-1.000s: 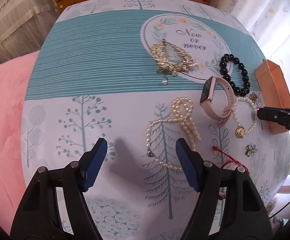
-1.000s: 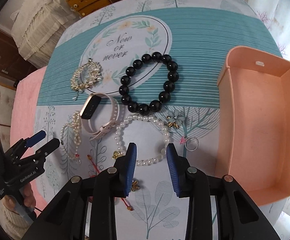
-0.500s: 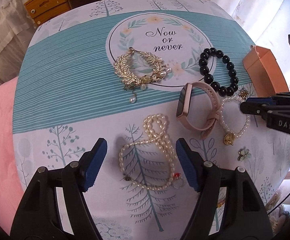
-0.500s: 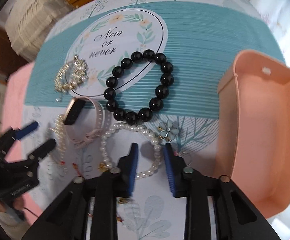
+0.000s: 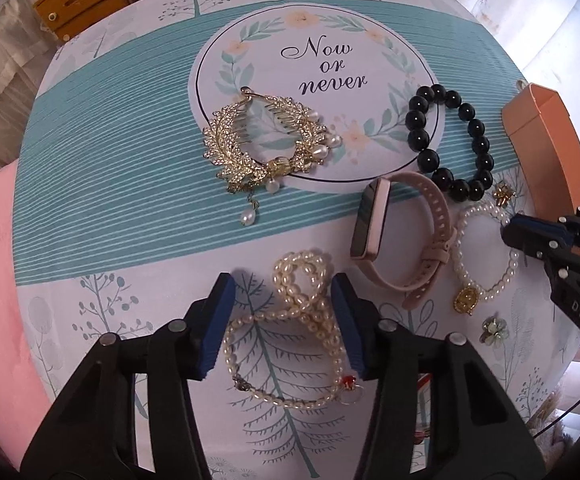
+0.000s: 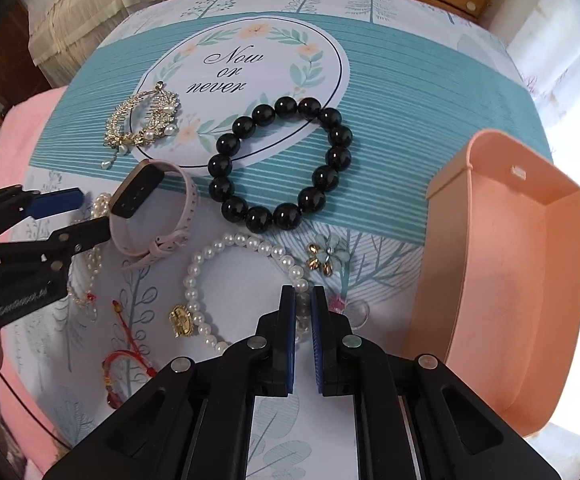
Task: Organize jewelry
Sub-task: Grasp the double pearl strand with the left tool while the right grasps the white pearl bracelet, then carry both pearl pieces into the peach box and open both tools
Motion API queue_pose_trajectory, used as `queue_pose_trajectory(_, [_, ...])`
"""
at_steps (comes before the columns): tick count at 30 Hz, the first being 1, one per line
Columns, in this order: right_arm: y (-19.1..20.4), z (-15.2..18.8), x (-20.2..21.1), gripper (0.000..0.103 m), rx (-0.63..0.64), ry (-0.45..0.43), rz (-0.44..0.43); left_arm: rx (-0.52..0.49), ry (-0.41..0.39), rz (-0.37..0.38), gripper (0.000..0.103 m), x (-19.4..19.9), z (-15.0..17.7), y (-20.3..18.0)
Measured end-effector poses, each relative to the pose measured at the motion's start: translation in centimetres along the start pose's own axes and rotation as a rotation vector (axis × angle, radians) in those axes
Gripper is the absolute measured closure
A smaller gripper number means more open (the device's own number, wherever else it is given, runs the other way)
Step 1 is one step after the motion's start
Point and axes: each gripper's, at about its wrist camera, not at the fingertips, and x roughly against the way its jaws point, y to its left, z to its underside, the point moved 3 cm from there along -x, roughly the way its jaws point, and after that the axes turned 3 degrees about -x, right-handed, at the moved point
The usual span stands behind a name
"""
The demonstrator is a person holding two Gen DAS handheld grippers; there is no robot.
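Keep right tongs [image 6: 303, 312] pinched on pearl bracelet [image 6: 226, 276] beside pink box [image 6: 502, 280] on desk [image 6: 390, 128], finish narrowing half-closed left tongs [image 5: 286, 320], just closing, around pearl necklace [image 5: 290, 332], lift slowly.

I am seeing lots of bare room on the teal stripes [image 5: 110, 184] toward the table's [image 5: 70, 312] left edge. Near the right edge, the peach box [image 6: 502, 280] is standing like a wall, with the black bead bracelet [image 6: 282, 164] and pink watch [image 5: 402, 240] crowding beside it.
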Motion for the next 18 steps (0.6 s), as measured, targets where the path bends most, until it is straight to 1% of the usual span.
queue_pose_trajectory(1, [-0.1,0.0,0.1,0.096,-0.006,-0.001,-0.016,0.000,-0.001,0.000,0.088,0.1,-0.2,0.0])
queue_pose_trajectory(2, [-0.3,0.1,0.3,0.096,-0.015,-0.003,-0.035,0.003,0.006,-0.002,0.093,0.0,-0.4,-0.1])
queue_pose_trajectory(3, [-0.2,0.2,0.4,0.096,-0.020,-0.008,-0.045,0.021,0.018,0.007,0.096,0.0,-0.5,0.1])
queue_pose_trajectory(5, [-0.1,0.3,1.4,0.096,-0.030,-0.025,-0.070,0.055,0.026,0.033,0.096,-0.1,-0.7,0.5])
queue_pose_trajectory(7, [0.0,0.6,2.7,0.096,-0.039,-0.045,-0.095,0.083,0.023,0.065,0.100,0.2,-0.7,0.9])
queue_pose_trajectory(10, [-0.3,1.0,5.1,0.096,-0.050,-0.085,-0.131,0.104,0.000,0.076,0.100,1.6,-0.6,1.1])
queue_pose_trajectory(13, [-0.8,0.9,7.7,0.096,-0.060,-0.135,-0.161,0.098,-0.038,0.082,0.100,3.9,-0.2,0.8])
queue_pose_trajectory(18, [-2.5,2.1,13.6,0.096,-0.084,-0.235,-0.191,0.059,-0.148,0.084,0.100,10.2,-1.0,-1.1])
